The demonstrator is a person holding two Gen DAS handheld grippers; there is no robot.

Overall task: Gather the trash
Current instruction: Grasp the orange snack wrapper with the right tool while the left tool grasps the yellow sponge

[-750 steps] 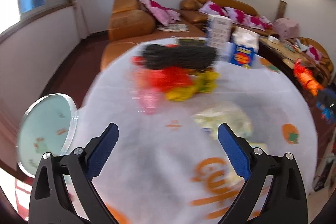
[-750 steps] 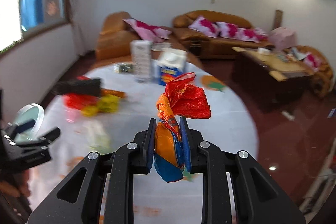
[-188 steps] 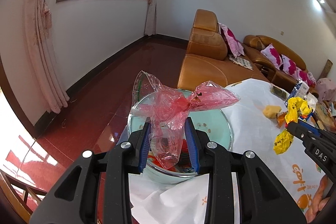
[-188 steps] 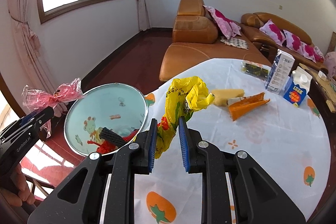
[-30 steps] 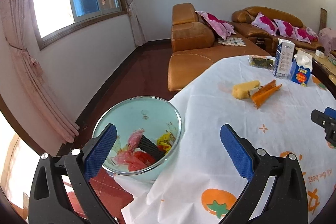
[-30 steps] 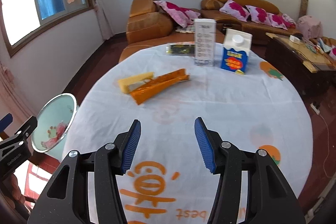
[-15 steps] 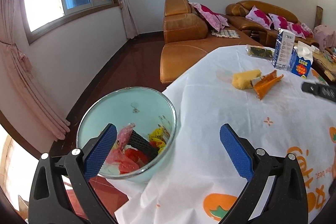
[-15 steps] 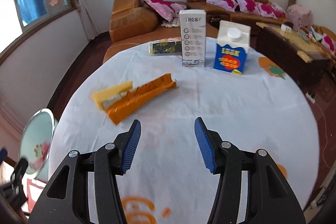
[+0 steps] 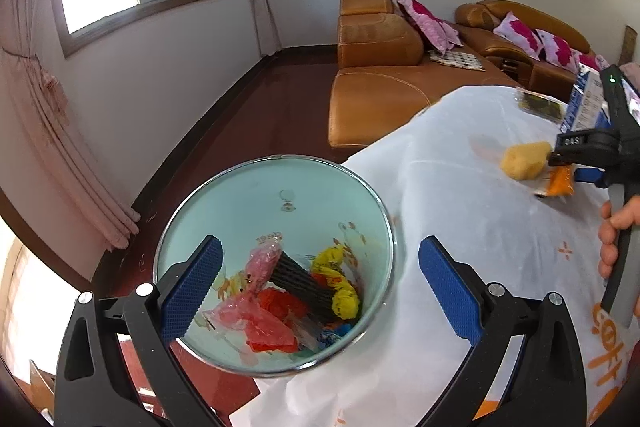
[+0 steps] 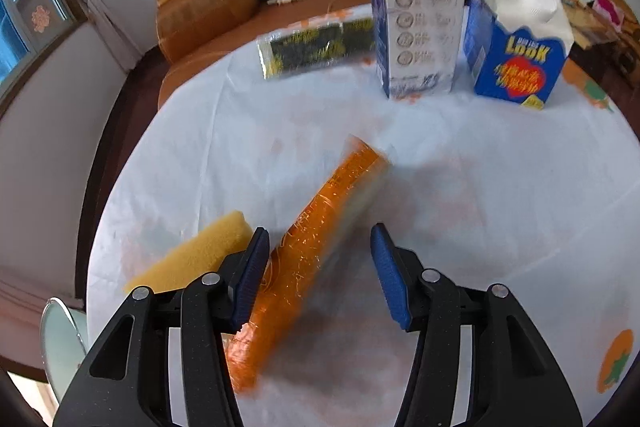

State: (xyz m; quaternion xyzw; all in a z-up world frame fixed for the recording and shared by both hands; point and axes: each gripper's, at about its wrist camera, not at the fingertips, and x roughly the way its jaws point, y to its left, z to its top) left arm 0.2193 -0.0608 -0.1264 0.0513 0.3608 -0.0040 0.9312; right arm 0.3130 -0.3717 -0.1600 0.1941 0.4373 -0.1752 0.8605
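A light green trash bin [image 9: 224,203] stands beside the table and holds pink, red, yellow and black trash [image 9: 296,295]. My left gripper [image 9: 320,287] is open and empty above the bin. On the table an orange wrapper [image 10: 316,231] lies next to a yellow sponge [image 10: 192,255]. My right gripper [image 10: 316,267] is open, low over the table, with the orange wrapper between its fingers. In the left wrist view the right gripper [image 9: 576,171] sits at the sponge [image 9: 524,159] and wrapper [image 9: 560,183].
A white carton [image 10: 420,3], a blue milk carton [image 10: 516,51] and a green-black packet [image 10: 308,47] stand at the table's far side. The table has a white cloth [image 10: 480,187] with orange prints. Brown sofas [image 9: 376,39] are behind. The bin's rim [image 10: 60,339] shows at lower left.
My right gripper has moved forward and down to straddle the orange wrapper. My left gripper has shifted closer over the bin, staying open.
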